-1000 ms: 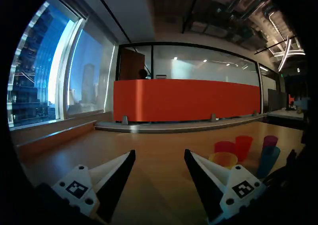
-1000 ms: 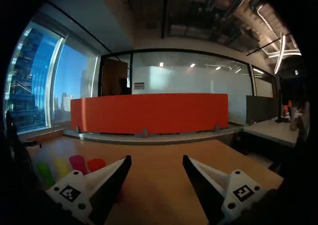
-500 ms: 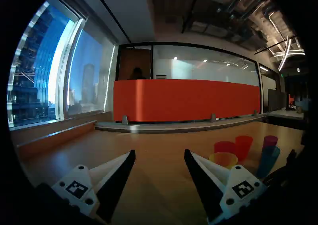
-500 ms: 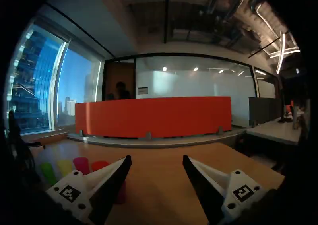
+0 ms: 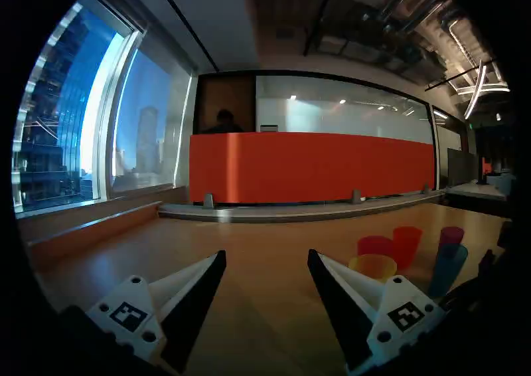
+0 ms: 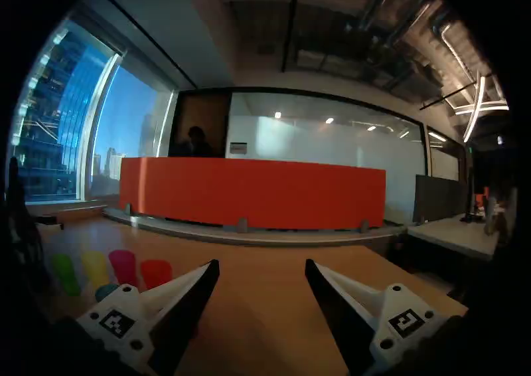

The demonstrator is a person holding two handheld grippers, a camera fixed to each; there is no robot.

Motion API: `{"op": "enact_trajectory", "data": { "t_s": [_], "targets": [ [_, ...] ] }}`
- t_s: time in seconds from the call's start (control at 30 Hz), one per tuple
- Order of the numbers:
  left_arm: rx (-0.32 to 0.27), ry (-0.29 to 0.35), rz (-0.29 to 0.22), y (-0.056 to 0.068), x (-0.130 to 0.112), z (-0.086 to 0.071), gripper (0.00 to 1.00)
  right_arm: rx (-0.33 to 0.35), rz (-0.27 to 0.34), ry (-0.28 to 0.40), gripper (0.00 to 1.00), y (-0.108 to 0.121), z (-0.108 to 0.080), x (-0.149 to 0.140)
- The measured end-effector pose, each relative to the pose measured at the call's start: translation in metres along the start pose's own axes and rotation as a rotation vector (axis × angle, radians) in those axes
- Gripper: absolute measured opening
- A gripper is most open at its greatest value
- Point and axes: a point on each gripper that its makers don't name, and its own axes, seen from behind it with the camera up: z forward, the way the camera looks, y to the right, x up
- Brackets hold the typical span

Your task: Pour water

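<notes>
1. Wooden table [image 5: 265,236] runs toward an orange partition [image 5: 312,167] and tall windows [image 5: 73,130] in a dim office, as seen in the left gripper view.
2. Left gripper [image 5: 265,253] hangs low over the table, its two fingers spread wide with nothing between them.
3. To its right on the table stands a cluster of plastic cups: a red cup [image 5: 375,245], an orange cup [image 5: 406,243], a purple cup [image 5: 451,235] and a blue cup [image 5: 448,266]. A yellow cup [image 5: 373,266] sits in front, partly behind the finger.
4. Right gripper [image 6: 262,263], in the right gripper view, also gapes open and holds nothing.
5. Left of it, a green cup [image 6: 64,273], yellow cup [image 6: 96,268], pink cup [image 6: 123,265] and red cup [image 6: 156,272] stand in a row.
6. A person [image 6: 194,140] shows as a dark shape behind the partition.
</notes>
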Motion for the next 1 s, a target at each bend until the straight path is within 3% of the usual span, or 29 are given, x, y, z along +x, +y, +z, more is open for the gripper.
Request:
{"op": "enact_trajectory", "data": {
  "t_s": [0.4, 0.77, 1.0],
  "targets": [
    [0.000, 0.000, 0.000, 0.000, 0.000, 0.000, 0.91, -0.053, 0.019, 0.020, 1.00, 0.011, 0.017, -0.013],
    [0.000, 0.000, 0.000, 0.000, 0.000, 0.000, 0.91, -0.021, 0.084, 0.051, 1.00, 0.014, 0.027, -0.010],
    [0.000, 0.000, 0.000, 0.000, 0.000, 0.000, 0.91, -0.016, 0.087, 0.050, 1.00, 0.011, 0.033, -0.016]
  ]
}}
